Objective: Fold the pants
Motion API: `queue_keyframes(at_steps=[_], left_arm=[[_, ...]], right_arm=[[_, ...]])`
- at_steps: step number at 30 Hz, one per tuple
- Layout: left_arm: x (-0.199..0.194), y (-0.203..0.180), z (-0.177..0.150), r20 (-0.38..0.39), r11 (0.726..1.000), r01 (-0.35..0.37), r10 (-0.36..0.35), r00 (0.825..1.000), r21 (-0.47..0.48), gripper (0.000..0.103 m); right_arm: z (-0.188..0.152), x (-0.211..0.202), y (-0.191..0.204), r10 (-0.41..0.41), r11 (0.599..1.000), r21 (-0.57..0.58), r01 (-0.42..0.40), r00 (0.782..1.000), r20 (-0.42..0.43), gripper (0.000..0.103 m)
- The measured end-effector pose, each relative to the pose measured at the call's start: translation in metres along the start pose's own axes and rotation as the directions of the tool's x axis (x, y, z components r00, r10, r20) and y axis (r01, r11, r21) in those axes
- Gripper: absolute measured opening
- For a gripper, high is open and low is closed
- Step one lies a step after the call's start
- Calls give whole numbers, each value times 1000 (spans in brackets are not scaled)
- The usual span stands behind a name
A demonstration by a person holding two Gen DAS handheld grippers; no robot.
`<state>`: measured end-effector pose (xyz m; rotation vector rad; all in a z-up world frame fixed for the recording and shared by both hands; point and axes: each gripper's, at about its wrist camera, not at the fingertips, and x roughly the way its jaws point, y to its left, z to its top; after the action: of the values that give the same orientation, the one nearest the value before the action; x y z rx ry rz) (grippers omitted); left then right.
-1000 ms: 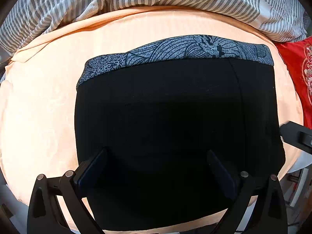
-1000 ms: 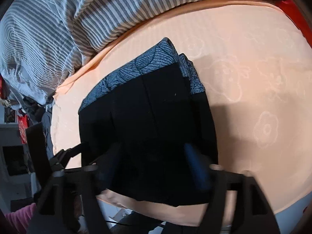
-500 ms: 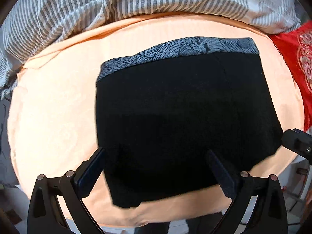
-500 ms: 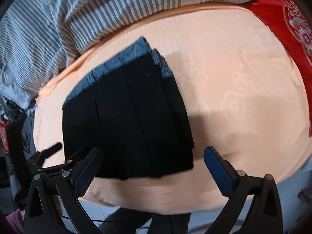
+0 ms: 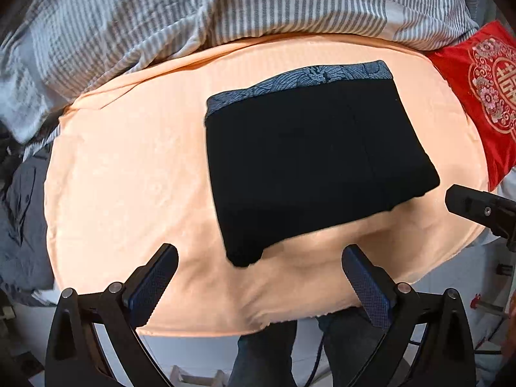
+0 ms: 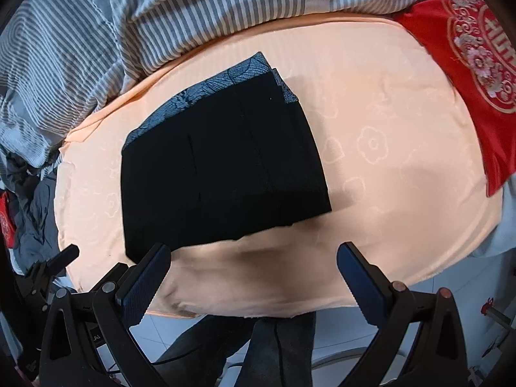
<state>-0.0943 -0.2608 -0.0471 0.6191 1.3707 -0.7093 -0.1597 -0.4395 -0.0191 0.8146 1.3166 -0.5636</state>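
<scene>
Lying folded on the peach flower-embossed sheet (image 6: 387,161), black pants (image 6: 222,174) border a grey striped duvet (image 6: 161,9); left gripper (image 5: 259,280) and right gripper (image 6: 253,277) hover spread, empty.

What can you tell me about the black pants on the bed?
The pants are black, soft-looking cloth with a blue-grey patterned waistband along the far edge. They are folded into a flat, squarish stack, with layered edges showing at one corner. They lie on the peach sheet, below the striped blanket. Nothing else touches them: both grippers are open and apart from them.
</scene>
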Motion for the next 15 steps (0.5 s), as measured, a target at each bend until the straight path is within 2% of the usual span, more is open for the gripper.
queue_keyframes(at_steps=[12,15], left_arm=[[-31,3,-14,7,995,5,-4,1000,-96,102],[-33,0,-14,5,992,-1,2,1000,-129,102]], right_arm=[[-15,-34,22,-120,985,-116,127,991,63,103],[-11,-35,20,-117,983,-139,124,992,53,103]])
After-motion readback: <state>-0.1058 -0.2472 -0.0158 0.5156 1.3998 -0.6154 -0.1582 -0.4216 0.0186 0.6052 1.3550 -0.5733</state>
